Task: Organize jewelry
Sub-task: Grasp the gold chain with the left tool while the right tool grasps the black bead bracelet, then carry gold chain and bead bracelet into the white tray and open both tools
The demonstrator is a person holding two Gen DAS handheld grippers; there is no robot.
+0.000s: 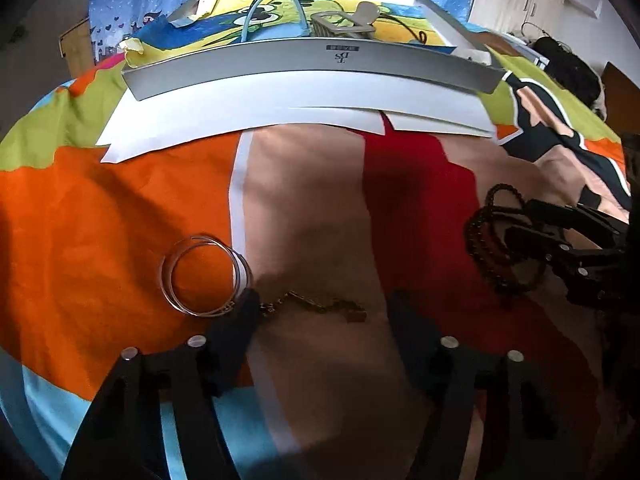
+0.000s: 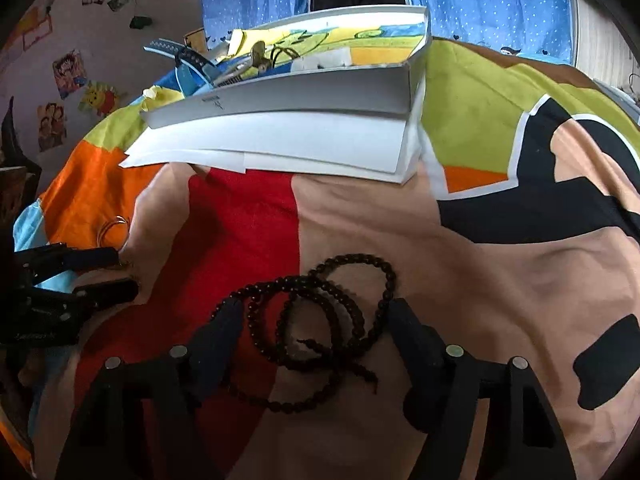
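Bed, bright cartoon bedspread (image 1: 120, 208); jewelry lying loose on it, a shallow white box (image 1: 312, 62) with odds and ends farther back.

Far left: two thin silver bangles (image 1: 206, 276), overlapping, flat on the orange patch. Untouched.

Just right of them: a small gold chain (image 1: 316, 306) strung out on the tan patch. The left hand-held gripper (image 1: 320, 312) is angled down over it, jaws partly spread and straddling the chain; the near finger sits at the chain's bangle end, almost touching the rings. Pads not yet pressing on anything, as far as can be seen.

Right: a long string of dark wooden beads (image 2: 316, 320), coiled in several loops across the red and tan patches. The right hand-held gripper (image 2: 316, 320) brackets the coil, jaws spread, fingertips at the outer loops, not yet pinching.

Judgement: both pickups are at the closing stage. Left should centre on the chain's bunched links and keep clear of the bangles. Right should gather several strands at once, or loops will trail. Press lightly; soft bedding may bunch into the pinch.
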